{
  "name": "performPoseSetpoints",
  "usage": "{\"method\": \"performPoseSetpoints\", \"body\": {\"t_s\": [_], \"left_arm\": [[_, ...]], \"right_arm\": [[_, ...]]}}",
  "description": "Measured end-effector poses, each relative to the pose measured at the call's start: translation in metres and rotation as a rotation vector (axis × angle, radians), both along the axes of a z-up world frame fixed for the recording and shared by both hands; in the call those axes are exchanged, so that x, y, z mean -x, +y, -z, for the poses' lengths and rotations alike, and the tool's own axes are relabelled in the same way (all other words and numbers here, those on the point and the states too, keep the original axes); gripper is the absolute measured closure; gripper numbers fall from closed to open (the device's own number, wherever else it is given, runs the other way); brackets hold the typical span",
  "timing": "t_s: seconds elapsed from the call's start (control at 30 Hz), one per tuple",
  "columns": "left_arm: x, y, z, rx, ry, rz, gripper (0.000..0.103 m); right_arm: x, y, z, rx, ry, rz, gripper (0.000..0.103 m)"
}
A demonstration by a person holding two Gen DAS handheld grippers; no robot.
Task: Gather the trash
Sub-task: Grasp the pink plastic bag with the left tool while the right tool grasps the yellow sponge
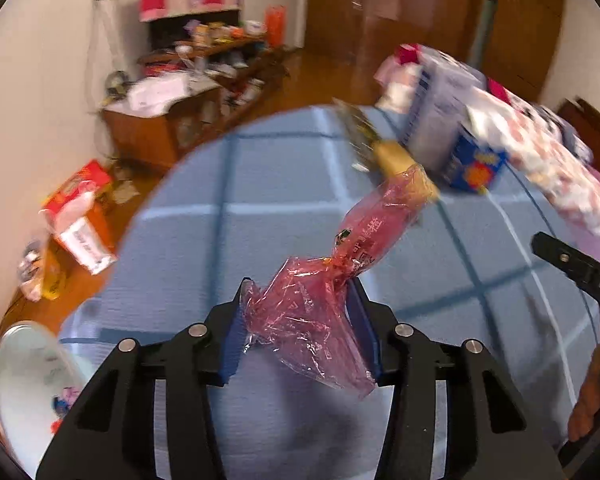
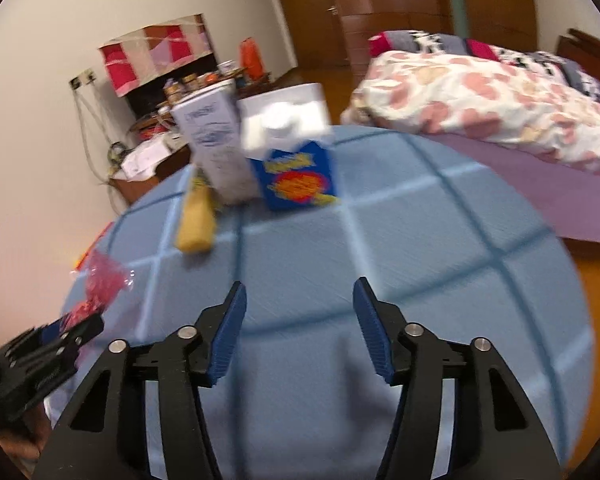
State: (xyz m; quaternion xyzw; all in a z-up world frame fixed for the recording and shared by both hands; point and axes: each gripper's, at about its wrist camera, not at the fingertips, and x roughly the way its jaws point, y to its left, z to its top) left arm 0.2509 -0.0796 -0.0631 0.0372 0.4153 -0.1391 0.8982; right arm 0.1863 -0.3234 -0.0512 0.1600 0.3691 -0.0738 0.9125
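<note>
Over blue checked tablecloth (image 1: 260, 240), left tongs (image 1: 300, 332) pinching red wrapper (image 1: 319, 312), right tongs (image 2: 300, 332) spread, empty.

I see a glossy, crinkled red plastic wrapper (image 1: 319, 304) over the matt, ribbed blue tablecloth (image 1: 220, 240).

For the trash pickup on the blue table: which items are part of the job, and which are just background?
Part of the job:
- red plastic wrapper, between the left gripper's jaws
- yellow wrapper
- blue carton
- white carton
- right gripper, empty

Background:
- floral quilt
- cluttered desk
- orange box
</note>
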Motion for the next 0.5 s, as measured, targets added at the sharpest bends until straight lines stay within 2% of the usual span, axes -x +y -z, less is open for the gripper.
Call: {"method": "performPoseSetpoints", "body": {"t_s": [0.13,0.3,0.37,0.4,0.43,0.5], "left_arm": [[-0.012,0.017,-0.010,-0.045,-0.053,-0.082,0.056],[-0.024,0.035,-0.005,-0.036,-0.028,-0.125,0.056],[-0.027,0.038,-0.002,-0.037,-0.021,-0.131,0.056],[-0.027,0.039,0.000,-0.036,-0.015,-0.134,0.056],[-0.028,0.039,0.001,-0.033,-0.009,-0.135,0.056],[-0.027,0.041,0.003,-0.028,-0.001,-0.136,0.056]], "right_arm": [[-0.055,0.022,0.004,-0.030,-0.005,-0.083,0.051],[-0.107,0.038,0.017,-0.065,0.035,-0.116,0.057],[-0.121,0.042,0.024,-0.072,0.064,-0.125,0.064],[-0.125,0.043,0.029,-0.109,0.070,-0.143,0.075],[-0.126,0.043,0.031,-0.138,0.072,-0.152,0.078],[-0.122,0.046,0.029,-0.132,0.064,-0.149,0.082]]}}
